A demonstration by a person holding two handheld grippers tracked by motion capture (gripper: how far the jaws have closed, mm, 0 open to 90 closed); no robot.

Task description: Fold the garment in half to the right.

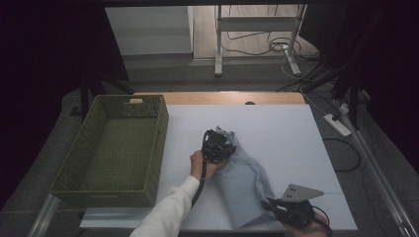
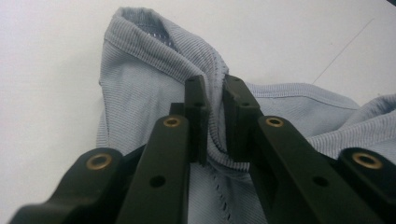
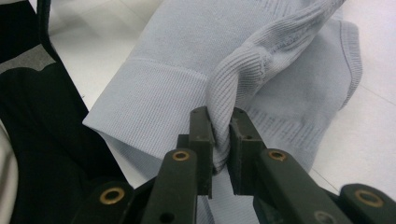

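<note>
Room: dim, with dark curtains at both sides; grey floor; a white metal frame (image 1: pixel 257 37) stands beyond the table with loose cables (image 1: pixel 276 47) around its feet; a white power strip (image 1: pixel 337 125) lies on the floor to the right.

Table (image 1: pixel 281 133): white top, matt, with a wooden strip showing along its far edge.

Basket (image 1: pixel 89 182): olive-green, woven, rectangular, with a handle slot in its far wall. Stands on the left part of the table, well apart from the garment.

Garment (image 1: pixel 244 190): pale blue-grey ribbed knit, folded into a long strip lying slantwise from the table's middle to its near edge, right of the basket. Ribbed hems and a stitched seam show in both gripper views. No legible label, brand or writing anywhere.

Left gripper (image 2: pixel 215 119): at the garment's far end, in the hand of a white-sleeved arm. Jaws nearly together, pinching a raised fold of the knit by a ribbed edge.

Right gripper (image 3: pixel 222 140): at the garment's near end by the table edge, grey three-cornered plate on top. Jaws nearly together, clamped on a twisted ridge of ribbed fabric that rises from the cloth.
</note>
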